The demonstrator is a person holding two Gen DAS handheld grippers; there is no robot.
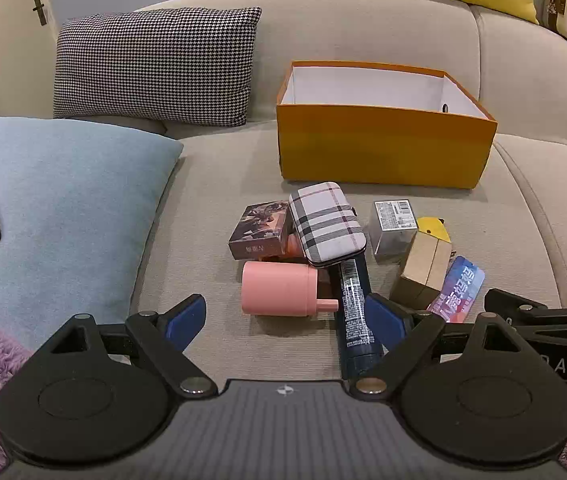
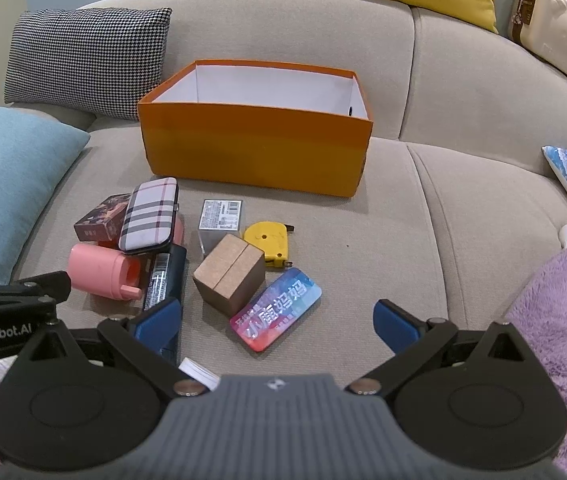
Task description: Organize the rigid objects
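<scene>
On a beige fabric sofa seat, an open orange cardboard box with a white interior stands toward the backrest; nothing shows inside it. Just in front of it lies a loose cluster of small rigid items. A pink plastic cylinder bottle lies on its side beside a dark blue tube with a barcode label. A plaid hard-shell case rests tilted on top of the tube and a small printed card box. To the right sit a clear plastic cube, a brown cardboard cube box, a yellow tape measure and a glossy red-and-blue card.

Both the left gripper and the right gripper hover near the cluster with jaws spread wide, holding nothing.

The items look light and stiff. The brown box likely suits a grip across its flat sides. The pink bottle may roll, so squeeze it across its body. The card lies flat and looks slippery, probably hardest to lift from soft fabric.
</scene>
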